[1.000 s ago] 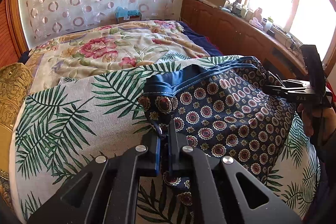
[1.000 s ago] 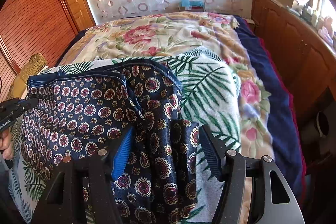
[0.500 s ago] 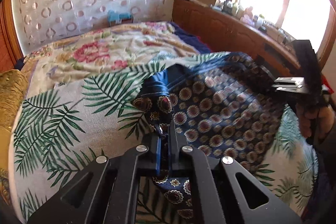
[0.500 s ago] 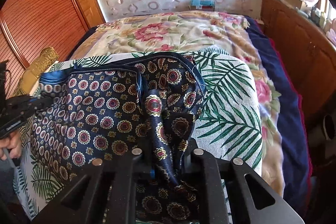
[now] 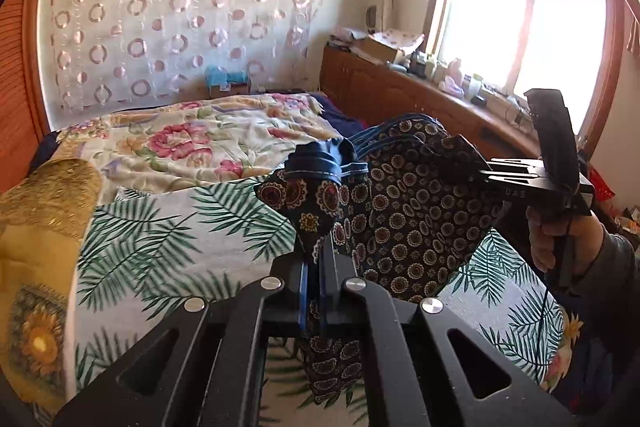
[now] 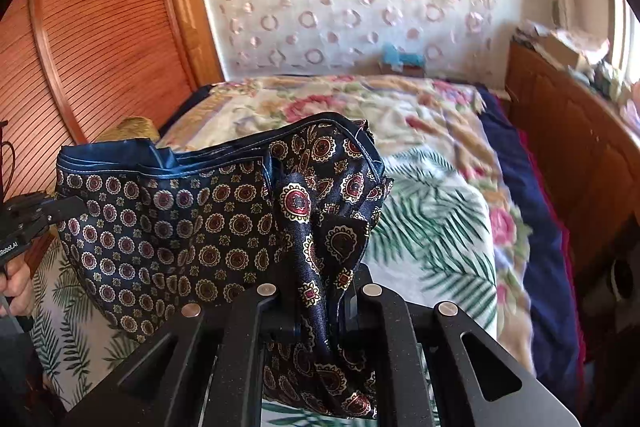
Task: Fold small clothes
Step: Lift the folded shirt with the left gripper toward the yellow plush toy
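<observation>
Navy patterned shorts point(image 6: 168, 227) hang unfolded above the palm-print cloth point(image 5: 168, 239) on the bed, left claw point(image 5: 314, 291) and right claw point(image 6: 320, 307) each pinching a side; folding not begun

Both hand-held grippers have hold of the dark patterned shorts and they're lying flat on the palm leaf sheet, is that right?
Not flat. The left wrist view shows the dark patterned shorts hanging above the palm leaf sheet, pinched by the left hand-held gripper and the right hand-held gripper.
</observation>
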